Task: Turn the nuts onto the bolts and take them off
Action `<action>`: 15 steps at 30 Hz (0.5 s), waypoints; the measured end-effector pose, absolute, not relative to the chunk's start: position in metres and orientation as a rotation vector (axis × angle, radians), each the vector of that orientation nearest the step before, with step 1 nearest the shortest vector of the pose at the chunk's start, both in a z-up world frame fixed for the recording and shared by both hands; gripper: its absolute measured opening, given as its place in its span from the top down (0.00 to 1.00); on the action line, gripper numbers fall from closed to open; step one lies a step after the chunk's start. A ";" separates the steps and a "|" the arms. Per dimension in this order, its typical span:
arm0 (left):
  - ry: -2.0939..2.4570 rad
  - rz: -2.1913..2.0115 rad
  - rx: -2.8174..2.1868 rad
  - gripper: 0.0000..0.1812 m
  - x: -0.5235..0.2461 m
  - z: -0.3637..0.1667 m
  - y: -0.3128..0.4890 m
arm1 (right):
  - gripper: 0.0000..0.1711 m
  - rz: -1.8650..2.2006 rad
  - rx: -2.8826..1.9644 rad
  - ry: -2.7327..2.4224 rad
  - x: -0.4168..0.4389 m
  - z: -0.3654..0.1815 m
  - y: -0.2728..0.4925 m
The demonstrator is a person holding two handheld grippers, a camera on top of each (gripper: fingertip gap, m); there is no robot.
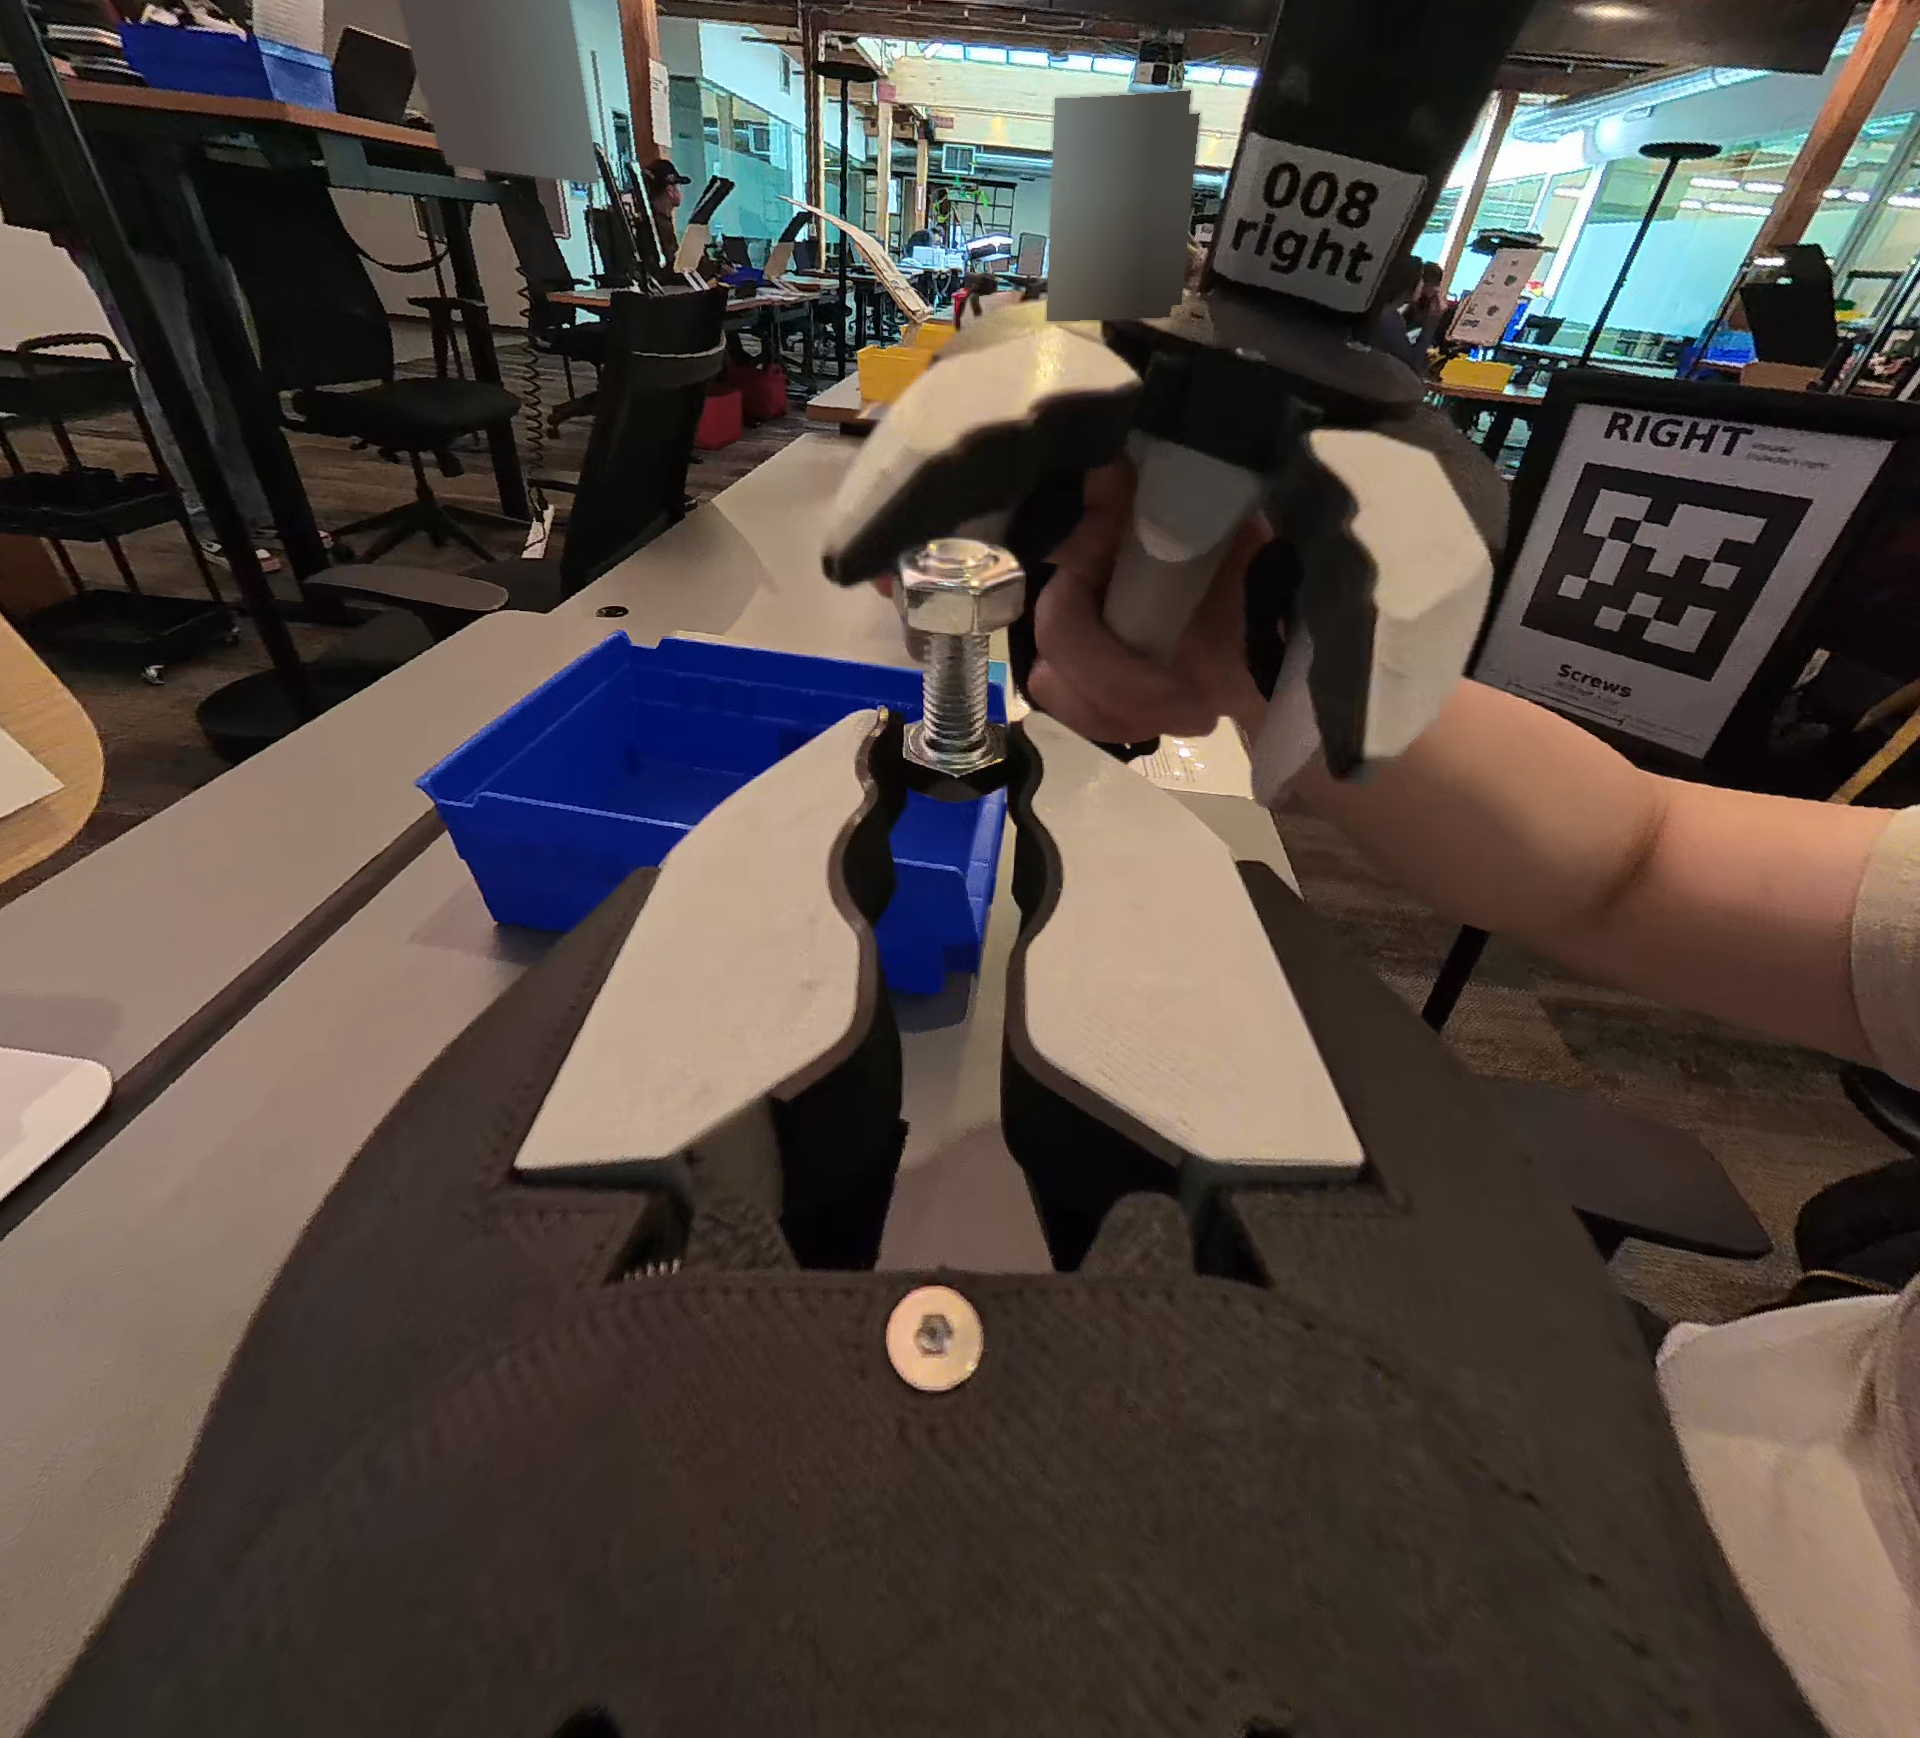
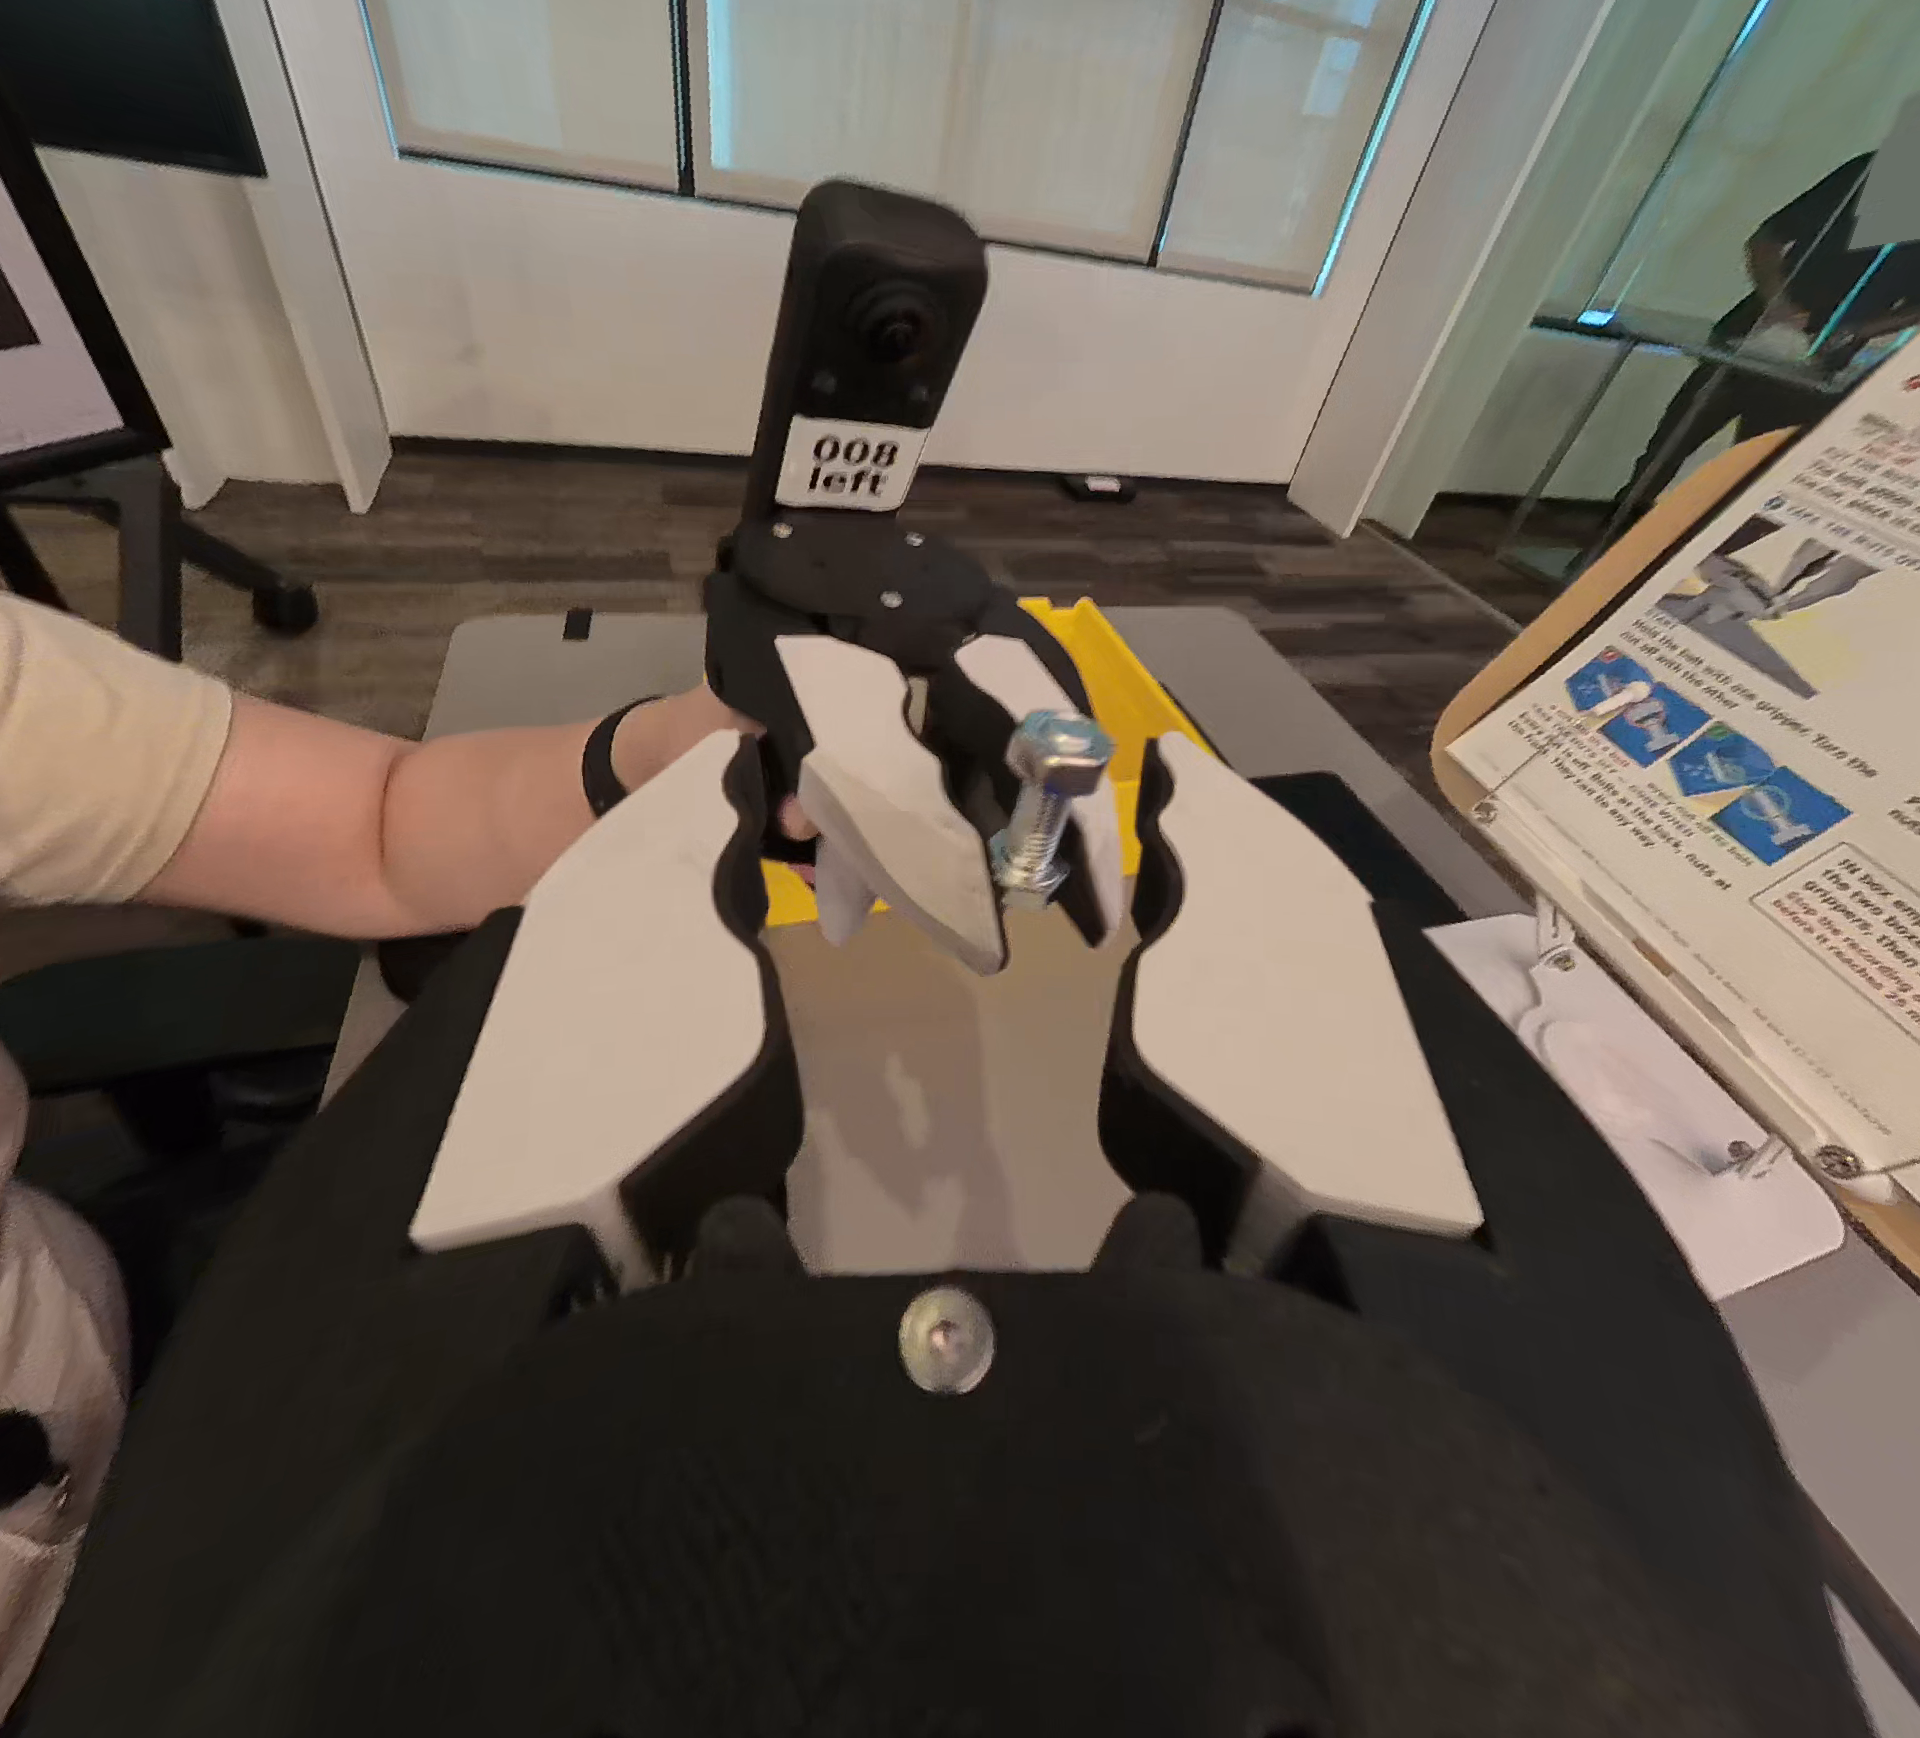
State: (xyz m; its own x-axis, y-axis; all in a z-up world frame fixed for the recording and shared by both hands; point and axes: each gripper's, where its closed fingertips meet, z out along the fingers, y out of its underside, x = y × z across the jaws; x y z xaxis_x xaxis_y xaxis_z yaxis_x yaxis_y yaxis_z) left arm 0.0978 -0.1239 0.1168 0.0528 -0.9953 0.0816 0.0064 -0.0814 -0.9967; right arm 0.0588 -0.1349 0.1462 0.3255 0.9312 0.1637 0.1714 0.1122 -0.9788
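A silver bolt (image 1: 951,701) stands upright with its head pinched between the tips of my left gripper (image 1: 951,745). A hex nut (image 1: 961,589) sits on the top end of the thread. My right gripper (image 1: 1096,660) comes in from above right with its jaws wide apart, one fingertip (image 1: 862,545) close beside the nut and not closed on it. In the right wrist view my right gripper (image 2: 945,758) is open and empty. Just beyond it the left gripper (image 2: 1039,925) holds the bolt (image 2: 1029,821), with the nut (image 2: 1060,753) at the top.
A blue bin (image 1: 623,784) sits on the grey table (image 1: 260,909) behind the bolt. A yellow bin (image 2: 1127,680) lies behind the left gripper. An instruction sheet on a stand (image 2: 1714,805) is at the right. A framed marker sign (image 1: 1673,576) stands behind the right hand.
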 end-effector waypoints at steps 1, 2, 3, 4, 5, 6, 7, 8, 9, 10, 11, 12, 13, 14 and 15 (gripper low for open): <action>1.115 -1.230 -1.294 0.90 0.096 0.118 -0.122 | 0.59 0.764 -1.356 -1.135 0.058 0.144 -0.137; 1.108 -1.235 -1.295 0.90 0.095 0.119 -0.120 | 0.58 0.741 -1.346 -1.135 0.058 0.144 -0.139; 1.100 -1.238 -1.298 0.90 0.093 0.120 -0.119 | 0.60 0.727 -1.322 -1.139 0.060 0.145 -0.143; 1.085 -1.231 -1.304 0.90 0.091 0.120 -0.115 | 0.68 0.743 -1.289 -1.158 0.060 0.148 -0.151; 1.081 -1.224 -1.308 0.90 0.089 0.120 -0.113 | 0.71 0.762 -1.270 -1.155 0.061 0.151 -0.155; 1.085 -1.231 -1.305 0.90 0.089 0.120 -0.114 | 0.71 0.759 -1.271 -1.132 0.062 0.153 -0.154; 1.089 -1.244 -1.301 0.90 0.089 0.121 -0.115 | 0.68 0.747 -1.277 -1.110 0.062 0.155 -0.151; 1.092 -1.251 -1.300 0.90 0.091 0.121 -0.117 | 0.65 0.735 -1.288 -1.093 0.062 0.155 -0.146; 1.103 -1.248 -1.299 0.90 0.092 0.120 -0.119 | 0.62 0.723 -1.304 -1.081 0.061 0.155 -0.140; 1.115 -1.238 -1.298 0.90 0.094 0.118 -0.121 | 0.61 0.719 -1.321 -1.076 0.059 0.153 -0.136; 1.121 -1.229 -1.297 0.90 0.095 0.118 -0.121 | 0.60 0.729 -1.336 -1.083 0.056 0.150 -0.134; 1.121 -1.223 -1.297 0.90 0.095 0.118 -0.121 | 0.60 0.744 -1.343 -1.095 0.053 0.148 -0.134; 1.116 -1.220 -1.301 0.90 0.095 0.118 -0.120 | 0.58 0.748 -1.342 -1.098 0.052 0.147 -0.135; 1.109 -1.219 -1.303 0.90 0.093 0.118 -0.119 | 0.61 0.737 -1.339 -1.094 0.053 0.148 -0.135; 1.095 -1.213 -1.309 0.90 0.092 0.119 -0.116 | 0.64 0.733 -1.331 -1.095 0.055 0.148 -0.136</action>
State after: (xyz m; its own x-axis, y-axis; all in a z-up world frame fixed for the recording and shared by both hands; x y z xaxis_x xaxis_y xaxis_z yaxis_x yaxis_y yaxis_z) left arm 0.0916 -0.1156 0.1187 0.0872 -0.9921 0.0901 0.0116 -0.0894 -0.9959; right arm 0.0546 -0.1365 0.1483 0.3575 0.9129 0.1972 0.1657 0.1457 -0.9753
